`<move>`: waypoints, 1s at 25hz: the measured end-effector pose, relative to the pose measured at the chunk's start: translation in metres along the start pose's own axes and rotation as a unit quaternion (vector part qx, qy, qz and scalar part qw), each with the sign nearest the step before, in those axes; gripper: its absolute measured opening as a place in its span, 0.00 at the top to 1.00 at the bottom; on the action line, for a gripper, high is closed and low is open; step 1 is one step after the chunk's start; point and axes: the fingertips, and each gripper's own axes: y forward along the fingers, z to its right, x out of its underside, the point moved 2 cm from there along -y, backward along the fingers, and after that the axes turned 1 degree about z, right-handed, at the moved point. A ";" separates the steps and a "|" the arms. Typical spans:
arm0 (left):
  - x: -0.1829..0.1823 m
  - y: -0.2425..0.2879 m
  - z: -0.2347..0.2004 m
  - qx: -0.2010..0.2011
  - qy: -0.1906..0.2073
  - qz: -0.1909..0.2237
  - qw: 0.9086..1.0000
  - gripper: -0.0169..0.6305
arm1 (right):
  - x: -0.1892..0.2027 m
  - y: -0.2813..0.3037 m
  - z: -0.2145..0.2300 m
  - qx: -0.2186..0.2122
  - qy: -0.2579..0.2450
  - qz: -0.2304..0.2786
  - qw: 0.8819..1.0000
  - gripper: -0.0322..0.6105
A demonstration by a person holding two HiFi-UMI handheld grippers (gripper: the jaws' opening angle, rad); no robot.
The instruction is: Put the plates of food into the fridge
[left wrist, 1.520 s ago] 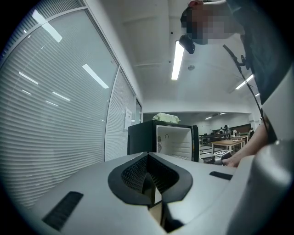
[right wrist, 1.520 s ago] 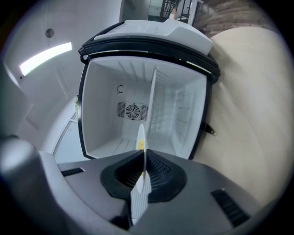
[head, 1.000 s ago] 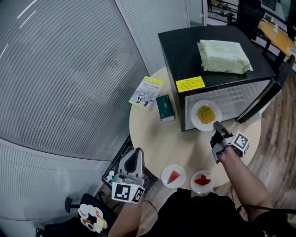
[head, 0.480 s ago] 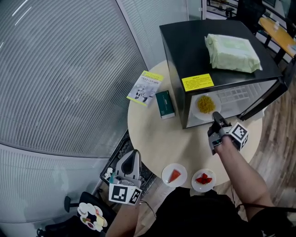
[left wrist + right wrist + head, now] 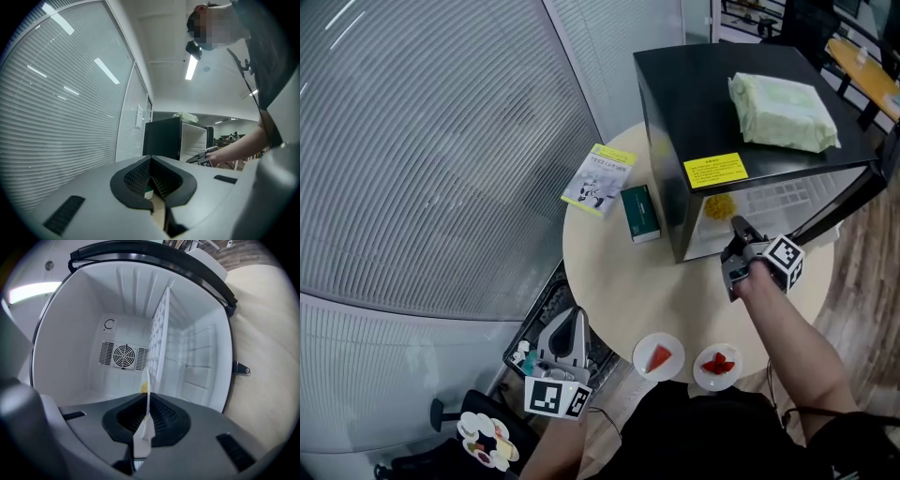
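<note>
My right gripper (image 5: 737, 231) is shut on the rim of a white plate of yellow food (image 5: 719, 205), which sits inside the open black mini fridge (image 5: 712, 103). The right gripper view shows the plate (image 5: 146, 385) edge-on between the jaws of the right gripper (image 5: 146, 416), in front of the white fridge interior (image 5: 117, 319). Two more plates lie at the table's near edge: one with a red wedge (image 5: 657, 356), one with red pieces (image 5: 718, 364). My left gripper (image 5: 574, 321) hangs low beside the table, shut and holding nothing.
The fridge door (image 5: 844, 199) stands open to the right. A green pack (image 5: 783, 112) lies on the fridge top. A booklet (image 5: 598, 180) and a green box (image 5: 639, 213) lie on the round table (image 5: 619, 272). A wire shelf (image 5: 160, 341) divides the interior. A glass wall with blinds is at left.
My right gripper has carried the plate of yellow food forward from the fridge opening into the fridge. The left gripper has stayed in place.
</note>
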 end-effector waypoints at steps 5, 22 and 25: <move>0.013 -0.004 0.002 0.002 -0.013 -0.011 1.000 0.97 | 0.001 0.008 -0.006 -0.012 -0.022 0.008 1.000 0.92; 0.018 0.015 0.017 0.076 -0.004 -0.007 0.997 0.97 | -0.012 -0.047 -0.010 -0.045 -0.121 0.029 0.991 0.77; 0.025 0.022 0.027 0.107 -0.010 -0.003 0.994 0.97 | -0.014 -0.074 -0.004 -0.064 -0.126 0.032 0.989 0.77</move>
